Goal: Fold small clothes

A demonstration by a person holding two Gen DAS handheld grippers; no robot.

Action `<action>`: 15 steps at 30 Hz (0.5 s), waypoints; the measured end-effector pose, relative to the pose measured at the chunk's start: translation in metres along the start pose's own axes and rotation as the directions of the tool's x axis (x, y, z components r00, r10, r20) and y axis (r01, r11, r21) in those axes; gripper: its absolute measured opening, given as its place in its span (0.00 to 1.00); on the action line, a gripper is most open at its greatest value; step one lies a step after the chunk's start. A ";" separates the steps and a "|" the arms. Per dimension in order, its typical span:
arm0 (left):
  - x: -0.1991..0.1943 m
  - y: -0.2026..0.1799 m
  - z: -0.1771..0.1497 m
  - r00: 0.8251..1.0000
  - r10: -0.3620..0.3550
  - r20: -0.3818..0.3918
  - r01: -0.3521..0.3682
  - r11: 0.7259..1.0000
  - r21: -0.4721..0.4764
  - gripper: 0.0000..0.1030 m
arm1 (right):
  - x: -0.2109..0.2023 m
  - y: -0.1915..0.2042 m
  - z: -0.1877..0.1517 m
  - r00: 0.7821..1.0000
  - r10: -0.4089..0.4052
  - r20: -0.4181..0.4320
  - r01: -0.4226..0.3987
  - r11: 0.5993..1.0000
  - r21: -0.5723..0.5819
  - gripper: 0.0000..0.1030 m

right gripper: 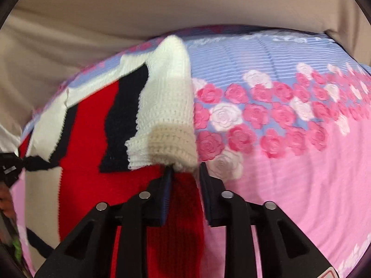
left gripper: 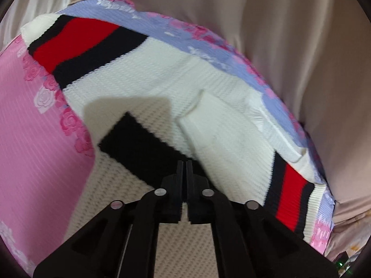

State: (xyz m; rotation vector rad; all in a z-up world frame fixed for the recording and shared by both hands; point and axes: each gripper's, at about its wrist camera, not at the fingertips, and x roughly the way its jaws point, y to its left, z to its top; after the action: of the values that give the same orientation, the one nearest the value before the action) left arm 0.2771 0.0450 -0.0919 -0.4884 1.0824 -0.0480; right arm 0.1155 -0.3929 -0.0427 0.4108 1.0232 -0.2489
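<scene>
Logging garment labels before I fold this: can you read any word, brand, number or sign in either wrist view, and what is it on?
No readable text in either view.
White marks along the lilac edge of the pink rose-print bed sheet: possibly lettering, too blurred to read.
Red-bordered sticker at the bottom corner of the right gripper: cut off, unreadable.
White, red and black knitted sweater: no tag or label visible.

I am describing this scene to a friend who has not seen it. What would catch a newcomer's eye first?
First, the white knit sweater with bold red and black stripes, spread over the middle of the bedsheet. The sheet itself is vivid too: pink, with a rose band and a blue part toward the far side. Both grippers are down at the sweater's near edge: the left gripper pinches the knit, and the right gripper has bunched fabric between its fingers.
</scene>
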 end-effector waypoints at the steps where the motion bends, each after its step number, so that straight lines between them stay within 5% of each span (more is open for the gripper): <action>1: 0.002 -0.003 0.002 1.000 -0.007 -0.007 0.007 1.000 0.001 0.32 | -0.005 0.000 0.000 1.000 -0.004 0.014 0.004 1.000 0.000 0.34; 2: 0.003 -0.007 0.005 1.000 0.005 -0.011 -0.005 1.000 0.001 0.56 | -0.008 0.000 -0.001 1.000 -0.010 0.020 0.010 1.000 -0.004 0.37; 5: 0.021 -0.018 0.015 0.999 0.043 -0.010 -0.043 0.999 -0.003 0.60 | -0.009 0.000 -0.006 1.000 -0.017 0.023 0.016 1.000 0.002 0.38; 7: 0.026 -0.018 0.020 0.998 0.062 -0.015 -0.062 0.998 -0.002 0.44 | -0.009 0.001 -0.009 0.999 -0.025 0.022 0.025 1.000 0.000 0.38; 8: 0.027 -0.023 0.024 0.999 0.044 -0.014 -0.044 0.999 0.022 0.06 | -0.006 0.004 -0.009 1.000 -0.024 0.014 0.024 1.000 -0.005 0.38; 11: 0.006 -0.016 0.033 1.000 -0.004 0.025 0.004 1.000 -0.016 0.07 | -0.008 0.013 -0.005 0.999 -0.046 0.027 0.047 0.998 -0.038 0.38; 15: -0.018 0.003 0.036 0.995 0.053 0.090 -0.050 0.998 -0.029 0.07 | -0.033 0.017 -0.002 0.995 -0.036 0.096 0.042 0.997 -0.059 0.38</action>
State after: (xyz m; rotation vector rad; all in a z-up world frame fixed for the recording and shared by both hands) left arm 0.2986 0.0656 -0.0644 -0.4820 1.0070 0.0337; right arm 0.1039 -0.3765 -0.0109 0.3209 0.9439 -0.2691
